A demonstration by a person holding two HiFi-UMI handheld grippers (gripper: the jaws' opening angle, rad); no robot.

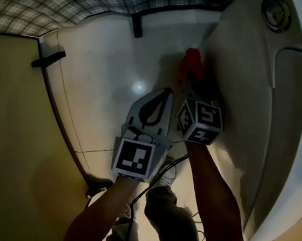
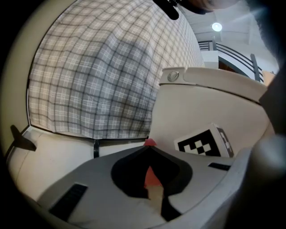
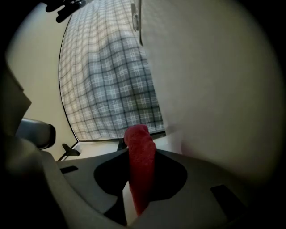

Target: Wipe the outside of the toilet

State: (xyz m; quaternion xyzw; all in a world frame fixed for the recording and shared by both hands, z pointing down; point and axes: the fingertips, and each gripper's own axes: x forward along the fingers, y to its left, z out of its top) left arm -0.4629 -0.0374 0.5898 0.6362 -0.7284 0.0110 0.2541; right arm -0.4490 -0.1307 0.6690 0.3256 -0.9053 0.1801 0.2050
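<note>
While the right gripper (image 1: 193,87) clamps the red cloth (image 3: 140,161) against the toilet (image 1: 252,93), press flat and sweep in overlapping strokes; the left gripper (image 1: 165,93), jaws pinched together empty, is best held clear.

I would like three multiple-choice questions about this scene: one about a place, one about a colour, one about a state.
1. Where is the cloth?
A) on the floor
B) between the right gripper's fingers
C) on the toilet lid

2. What colour is the cloth?
A) blue
B) yellow
C) red

3. How are the left gripper's fingers?
A) together, empty
B) wide apart
C) closed on a brush

Answers: 1 B, the right gripper view shows it pinched; 2 C, plainly red; 3 A, the tips meet with nothing between.
</note>
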